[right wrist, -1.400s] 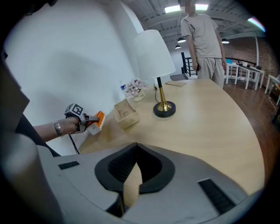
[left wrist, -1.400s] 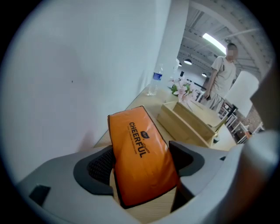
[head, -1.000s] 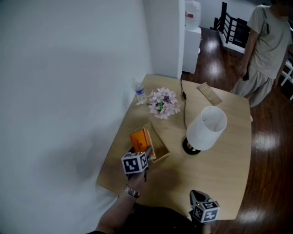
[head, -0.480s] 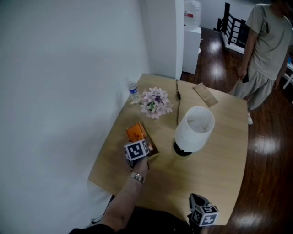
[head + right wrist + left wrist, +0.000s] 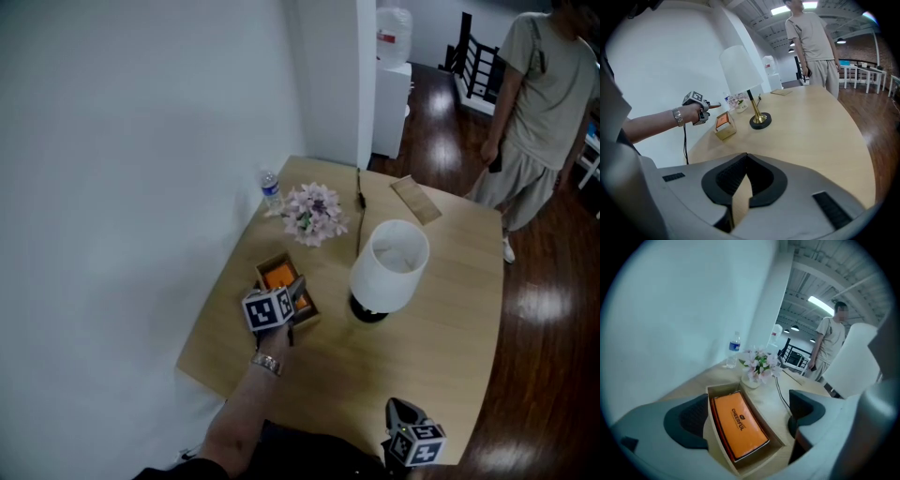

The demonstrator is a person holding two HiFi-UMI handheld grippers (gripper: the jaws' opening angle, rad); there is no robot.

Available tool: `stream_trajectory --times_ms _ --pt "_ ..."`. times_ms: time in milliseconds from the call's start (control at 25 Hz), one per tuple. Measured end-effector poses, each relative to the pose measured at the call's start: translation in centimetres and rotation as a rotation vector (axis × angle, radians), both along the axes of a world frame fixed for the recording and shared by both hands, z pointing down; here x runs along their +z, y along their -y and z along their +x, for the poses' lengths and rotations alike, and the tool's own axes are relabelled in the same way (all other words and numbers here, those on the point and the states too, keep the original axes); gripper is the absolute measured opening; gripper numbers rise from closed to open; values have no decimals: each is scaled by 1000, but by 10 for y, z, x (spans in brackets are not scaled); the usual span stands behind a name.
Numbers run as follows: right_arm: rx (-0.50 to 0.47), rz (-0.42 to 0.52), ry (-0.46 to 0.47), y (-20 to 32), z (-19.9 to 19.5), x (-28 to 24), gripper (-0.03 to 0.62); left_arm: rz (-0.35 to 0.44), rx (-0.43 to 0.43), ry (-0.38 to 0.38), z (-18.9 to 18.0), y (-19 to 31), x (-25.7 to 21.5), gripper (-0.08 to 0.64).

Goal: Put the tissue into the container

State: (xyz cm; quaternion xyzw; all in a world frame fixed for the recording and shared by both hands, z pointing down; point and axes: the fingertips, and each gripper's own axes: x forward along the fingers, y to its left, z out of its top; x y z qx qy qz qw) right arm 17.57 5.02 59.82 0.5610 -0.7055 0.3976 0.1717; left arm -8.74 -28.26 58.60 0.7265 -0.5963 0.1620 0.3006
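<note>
Left gripper view reads CHEERFUL on the orange tissue pack point(image 5: 739, 427), flat in the cardboard box point(image 5: 723, 388); head view can't. My left gripper point(image 5: 746, 416): jaws opening, clear of it. Right gripper point(image 5: 744, 180): jaws together.

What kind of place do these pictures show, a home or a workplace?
Probably an office or studio lounge: a wooden table with a lamp and flowers, a water dispenser beyond it, and a dark polished floor.

In the head view my left tool point(image 5: 298, 292), jaws opening with the container point(image 5: 271, 263) between them, hides the near end of it and of the tissue pack point(image 5: 278, 276). The bystander point(image 5: 544, 84) loses the head to the top edge.
</note>
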Motion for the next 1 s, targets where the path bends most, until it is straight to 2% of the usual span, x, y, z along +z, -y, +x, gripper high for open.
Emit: stream_trajectory --times_ms 120,240,360,400,480,560,640,680,800,1000 --pt "-14 17 -6 3 -6 -6 8 85 119 1 7 -19 -41 523" --pt "-25 40 -17 10 -14 -13 8 119 320 -12 31 -64 -75 508" --pt "-28 65 -28 18 -23 -18 8 97 557 8 60 -126 -81 454" --pt "-29 71 -30 19 -27 -20 8 82 627 19 68 -147 -76 400" --pt "-26 77 -32 21 -35 -26 8 45 738 29 81 -185 -62 351" --pt "-12 82 -46 21 -41 -32 8 15 804 12 89 -215 -51 213" --pt "2 81 -53 20 -46 -32 8 -2 841 -12 91 -237 -43 44" --pt "5 79 -47 19 -49 -32 8 -10 859 -19 92 -246 -41 6" --pt "6 88 -8 15 -59 -34 6 -29 929 -30 95 -265 -38 6" --pt "14 85 -37 7 -68 -34 2 -36 985 -7 89 -267 -33 6"
